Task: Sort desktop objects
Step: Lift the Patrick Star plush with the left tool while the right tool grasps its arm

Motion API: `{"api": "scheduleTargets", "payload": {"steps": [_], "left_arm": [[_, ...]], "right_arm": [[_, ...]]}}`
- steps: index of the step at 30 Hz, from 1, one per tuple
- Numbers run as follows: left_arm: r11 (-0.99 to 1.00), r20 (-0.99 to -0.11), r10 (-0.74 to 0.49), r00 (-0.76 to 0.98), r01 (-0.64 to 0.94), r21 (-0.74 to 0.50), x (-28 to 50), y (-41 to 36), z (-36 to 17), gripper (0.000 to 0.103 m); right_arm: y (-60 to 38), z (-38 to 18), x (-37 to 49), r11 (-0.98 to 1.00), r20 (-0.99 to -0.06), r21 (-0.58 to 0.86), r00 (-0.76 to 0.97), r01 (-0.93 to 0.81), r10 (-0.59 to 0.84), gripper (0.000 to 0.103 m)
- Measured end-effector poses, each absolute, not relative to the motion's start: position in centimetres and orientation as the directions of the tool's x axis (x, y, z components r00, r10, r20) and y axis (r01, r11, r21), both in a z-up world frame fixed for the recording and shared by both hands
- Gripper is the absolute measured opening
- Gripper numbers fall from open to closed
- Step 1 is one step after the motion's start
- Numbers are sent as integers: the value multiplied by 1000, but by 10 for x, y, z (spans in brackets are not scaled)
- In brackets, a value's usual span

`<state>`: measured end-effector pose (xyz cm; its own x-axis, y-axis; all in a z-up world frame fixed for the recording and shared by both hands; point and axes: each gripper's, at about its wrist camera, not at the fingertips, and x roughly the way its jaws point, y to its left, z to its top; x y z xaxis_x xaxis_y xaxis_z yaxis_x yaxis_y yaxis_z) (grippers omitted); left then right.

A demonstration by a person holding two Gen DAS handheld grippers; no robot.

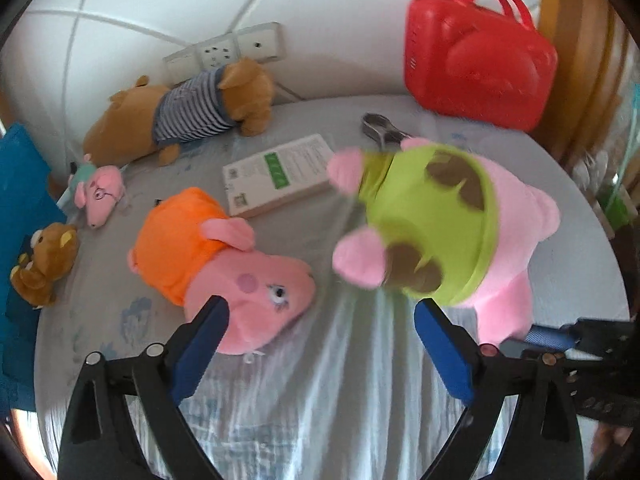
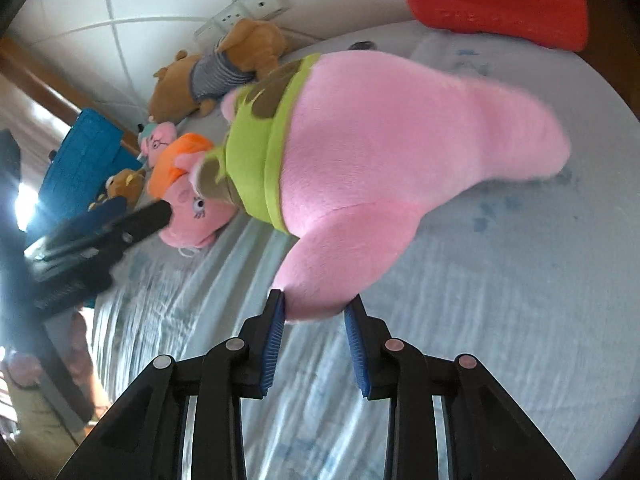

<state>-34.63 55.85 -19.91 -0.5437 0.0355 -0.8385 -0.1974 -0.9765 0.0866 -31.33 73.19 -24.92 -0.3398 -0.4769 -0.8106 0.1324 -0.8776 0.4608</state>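
Observation:
My right gripper [image 2: 315, 308] is shut on one arm of a big pink star plush in green shorts [image 2: 384, 144]; the plush also shows in the left wrist view [image 1: 444, 220], tilted and blurred. My left gripper [image 1: 320, 320] is open and empty above the grey cloth, between the star plush and a pink pig plush in an orange dress [image 1: 216, 260]. That pig also shows in the right wrist view [image 2: 188, 200], with my left gripper's black body [image 2: 100, 236] beside it.
A brown bear in a striped shirt [image 1: 180, 116] lies at the back by a wall socket [image 1: 224, 52]. A small pig plush [image 1: 100, 192] and a small brown bear [image 1: 44, 264] lie left. A booklet [image 1: 276, 176], a metal clip [image 1: 380, 128], a red case [image 1: 480, 60] and a blue bin [image 1: 20, 200] are around.

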Motion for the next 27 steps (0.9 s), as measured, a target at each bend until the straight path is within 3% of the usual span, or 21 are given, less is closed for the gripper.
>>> {"api": "scheduleTargets", "payload": {"steps": [5, 8, 10, 11, 13, 16, 17, 19, 23, 25, 26, 27], "left_arm": [[-974, -817, 129, -561, -228, 2, -352, 571, -189, 95], [-963, -822, 142, -552, -269, 14, -357, 583, -188, 95], [-963, -847, 137, -513, -269, 7, -365, 587, -200, 88], [-964, -859, 138, -493, -267, -2, -369, 587, -206, 76], [-967, -872, 173, -457, -246, -63, -375, 579, -218, 76], [-970, -861, 182, -476, -233, -77, -378, 573, -221, 79], [-971, -855, 180, -486, -229, -74, -379, 571, -221, 85], [-971, -851, 181, -492, -229, -74, -384, 570, -222, 95], [-963, -837, 211, -505, -256, -88, -388, 572, -229, 94], [-962, -833, 203, -515, -266, -70, -388, 574, -230, 76], [-961, -833, 198, -517, -270, -60, -390, 575, -230, 59], [-962, -834, 189, -519, -270, -50, -392, 575, -231, 53]], "right_arm": [[749, -248, -310, -887, -815, 445, -354, 125, -459, 30], [757, -250, -311, -880, -808, 461, -355, 119, -471, 30], [762, -251, -312, -876, -803, 468, -360, 111, -475, 30], [764, -249, -311, -877, -803, 467, -361, 116, -475, 30], [769, -242, -307, -879, -799, 456, -369, 141, -474, 32], [797, -231, -310, -897, -790, 427, -436, 111, -430, 48], [809, -230, -315, -905, -791, 416, -457, 86, -407, 54], [832, -233, -329, -915, -794, 403, -483, 36, -369, 81], [865, -242, -359, -881, -758, 472, -529, -39, -383, 81], [874, -250, -372, -860, -744, 507, -535, -59, -402, 81], [879, -256, -378, -842, -733, 536, -530, -65, -426, 81], [884, -262, -383, -819, -717, 570, -525, -65, -458, 82]]}}
